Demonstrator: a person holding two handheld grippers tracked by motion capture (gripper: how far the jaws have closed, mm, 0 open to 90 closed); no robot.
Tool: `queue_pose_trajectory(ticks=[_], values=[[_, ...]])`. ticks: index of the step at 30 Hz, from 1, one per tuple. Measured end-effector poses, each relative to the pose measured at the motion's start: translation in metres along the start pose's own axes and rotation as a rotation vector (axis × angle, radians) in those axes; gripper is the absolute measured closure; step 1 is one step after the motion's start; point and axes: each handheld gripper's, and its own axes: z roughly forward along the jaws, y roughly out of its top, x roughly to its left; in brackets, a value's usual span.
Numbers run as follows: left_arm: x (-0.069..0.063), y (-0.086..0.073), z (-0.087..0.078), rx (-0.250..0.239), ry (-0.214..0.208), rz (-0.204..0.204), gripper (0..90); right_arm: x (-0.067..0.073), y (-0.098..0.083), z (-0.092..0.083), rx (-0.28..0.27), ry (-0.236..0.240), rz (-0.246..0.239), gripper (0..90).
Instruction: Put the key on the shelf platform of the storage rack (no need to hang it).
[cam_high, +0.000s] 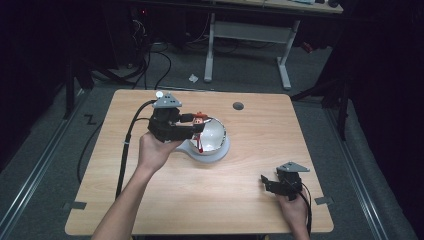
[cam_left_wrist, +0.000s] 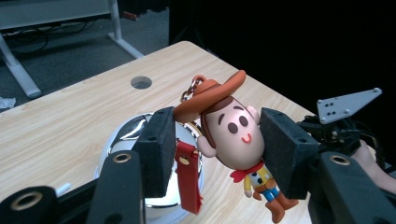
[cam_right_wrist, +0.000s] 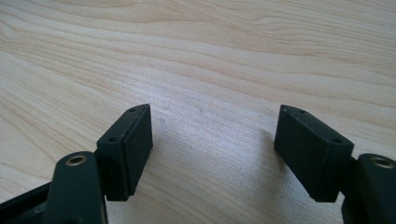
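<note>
A cowboy-doll keychain (cam_left_wrist: 231, 126) with a brown hat, a red scarf and a red strap (cam_left_wrist: 188, 175) hangs between the jaws of my left gripper (cam_left_wrist: 215, 140), which is shut on its head and hat. In the high view the left gripper (cam_high: 197, 125) holds the keychain (cam_high: 200, 119) just above the left rim of a shiny metal bowl (cam_high: 214, 137). The bowl (cam_left_wrist: 128, 133) lies below the left jaw. My right gripper (cam_high: 267, 182) rests low at the table's front right, open, with bare wood between its jaws (cam_right_wrist: 212, 149).
The bowl sits on a white round base (cam_high: 210, 154) near the middle of the wooden table (cam_high: 165, 200). A small round hole (cam_high: 238, 106) lies in the tabletop behind the bowl. Dark floor, cables and a desk frame (cam_high: 285, 60) lie beyond the far edge.
</note>
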Motion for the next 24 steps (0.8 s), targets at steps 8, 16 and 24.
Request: queue_pose_trajectory(ticks=[8,16,24], values=[[0.005,0.002,0.017,0.009,0.029,-0.002,47.9,0.0,0.0,0.0,0.0,0.0,0.001,28.2],[0.008,0.0,0.035,0.031,0.045,0.004,47.8,0.0,0.0,0.0,0.0,0.0,0.001,28.2],[0.009,-0.003,0.05,0.056,0.044,0.012,47.7,0.0,0.0,0.0,0.001,0.0,0.001,28.2]])
